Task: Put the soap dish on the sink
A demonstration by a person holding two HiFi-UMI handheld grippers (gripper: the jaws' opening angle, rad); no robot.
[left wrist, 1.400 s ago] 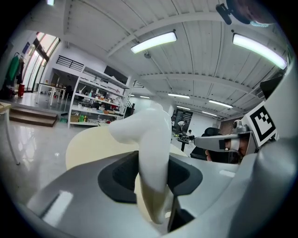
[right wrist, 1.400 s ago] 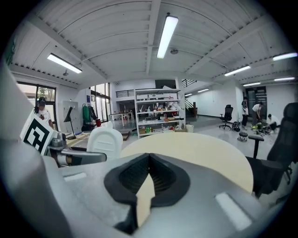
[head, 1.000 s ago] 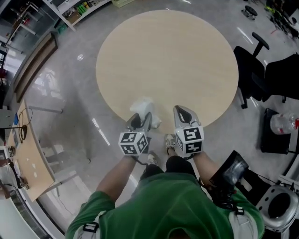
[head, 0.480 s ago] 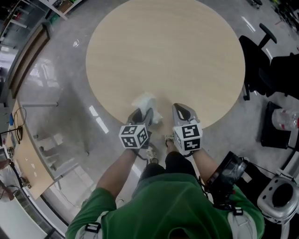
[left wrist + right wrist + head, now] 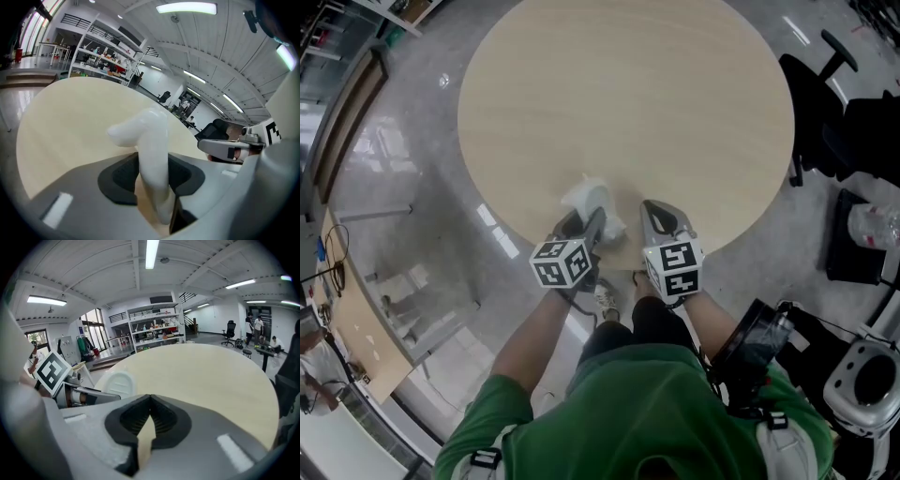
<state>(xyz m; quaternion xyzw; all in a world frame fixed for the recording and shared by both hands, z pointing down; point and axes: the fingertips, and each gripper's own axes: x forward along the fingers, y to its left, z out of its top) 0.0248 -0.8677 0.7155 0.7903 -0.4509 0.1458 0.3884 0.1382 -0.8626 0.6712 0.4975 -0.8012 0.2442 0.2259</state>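
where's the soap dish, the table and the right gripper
soap dish (image 5: 152,150), left gripper view, on its white curved body
table (image 5: 628,94), head view, on the bare top
right gripper (image 5: 656,216), head view, between its fingertips

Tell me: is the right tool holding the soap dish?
No, the left tool grips the soap dish; the right tool is empty.

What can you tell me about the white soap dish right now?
The soap dish is a glossy white piece, plastic by its look, with rounded edges and raised ribs on its face in the right gripper view. It stands on edge, clamped between the left gripper's dark pads, its curved end sticking out ahead. In the head view it sits over the round table's near edge; whether it touches the wood is unclear.
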